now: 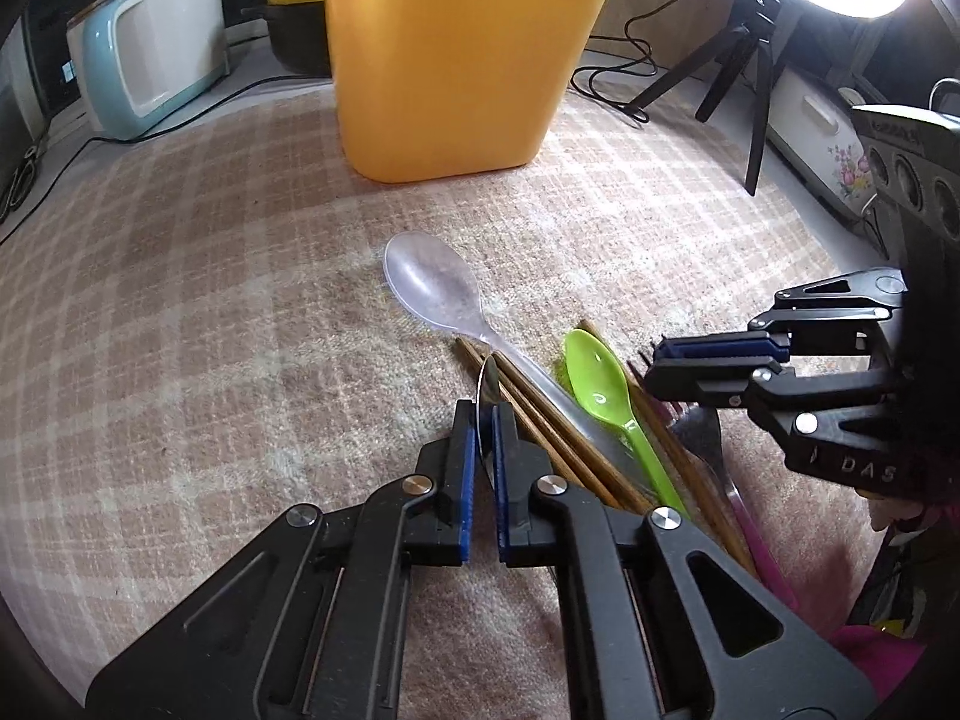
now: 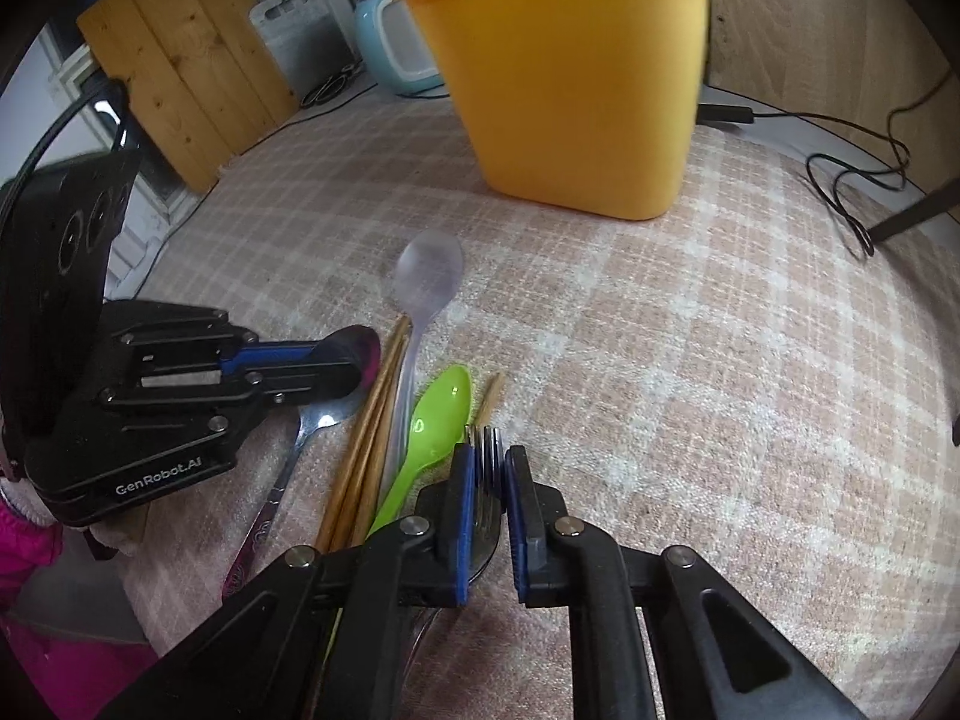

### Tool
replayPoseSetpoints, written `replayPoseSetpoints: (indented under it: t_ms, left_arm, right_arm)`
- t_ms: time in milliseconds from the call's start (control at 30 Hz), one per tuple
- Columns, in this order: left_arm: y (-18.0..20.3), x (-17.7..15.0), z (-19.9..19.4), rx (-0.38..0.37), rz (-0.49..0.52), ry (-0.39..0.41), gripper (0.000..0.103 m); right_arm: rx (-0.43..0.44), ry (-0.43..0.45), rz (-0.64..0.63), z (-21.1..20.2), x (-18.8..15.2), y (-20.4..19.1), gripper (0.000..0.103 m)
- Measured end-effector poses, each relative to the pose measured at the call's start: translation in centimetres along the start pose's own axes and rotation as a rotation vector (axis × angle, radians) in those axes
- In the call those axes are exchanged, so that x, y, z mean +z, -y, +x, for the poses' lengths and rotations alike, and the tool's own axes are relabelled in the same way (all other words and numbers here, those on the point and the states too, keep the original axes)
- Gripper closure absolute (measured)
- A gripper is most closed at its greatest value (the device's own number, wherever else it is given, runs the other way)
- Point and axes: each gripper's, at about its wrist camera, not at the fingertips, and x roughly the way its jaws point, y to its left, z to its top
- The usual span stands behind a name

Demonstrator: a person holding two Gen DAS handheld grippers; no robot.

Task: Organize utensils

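A yellow tub [image 1: 456,54] stands at the far side of the checked cloth; it also shows in the right wrist view [image 2: 576,84]. A clear plastic spoon [image 1: 432,285], a green spoon [image 1: 600,387], brown chopsticks [image 1: 540,420] and a metal spoon [image 2: 312,420] lie in a pile. My left gripper [image 1: 485,414] is shut on a thin metal spoon [image 1: 489,384] held edge-on. It also shows in the right wrist view [image 2: 354,360]. My right gripper [image 2: 487,459] is shut on a metal fork [image 2: 487,444]. It also shows in the left wrist view [image 1: 657,360].
A pale blue and white appliance [image 1: 150,60] and a dark pot with a yellow lid [image 1: 297,18] stand behind the tub. A ring light on a black tripod [image 1: 750,54] with cables [image 1: 624,66] is at the far right. A wooden board [image 2: 186,54] leans at the far left.
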Motion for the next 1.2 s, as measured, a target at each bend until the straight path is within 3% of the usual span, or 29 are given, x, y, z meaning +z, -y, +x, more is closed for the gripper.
replayPoseSetpoints:
  t_ms: [133,433,667,833,900,933,1200]
  left_arm:
    - [-0.1,0.2,-0.2,-0.010,0.007,0.003,0.100]
    - [-1.8,0.0,-2.6,-0.033,-0.069,0.057,0.102]
    - [-2.6,0.4,-5.7,-0.027,-0.075,0.127,0.103]
    - [-3.0,0.4,-4.1,-0.045,-0.090,0.030,0.102]
    - [-3.4,0.1,-3.2,-0.033,-0.100,-0.016,0.088]
    - [-3.5,0.0,-2.7,-0.011,-0.099,-0.040,0.070]
    - [-3.1,-0.6,-0.5,0.092,-0.006,-0.032,0.067]
  right_arm:
    - [-0.018,-0.005,-0.030,-0.3,0.3,-0.8,0.103]
    - [-0.026,0.042,0.003,-2.5,0.0,0.1,0.103]
    - [-0.046,0.132,0.025,-6.7,-0.3,0.6,0.103]
    - [-0.057,0.154,0.029,-7.6,-0.2,0.5,0.103]
    - [-0.057,0.151,0.037,-7.5,-0.4,0.5,0.103]
    - [-0.057,0.147,0.041,-7.4,-0.6,0.6,0.103]
    - [-0.054,0.139,0.053,-7.4,-1.3,0.4,0.103]
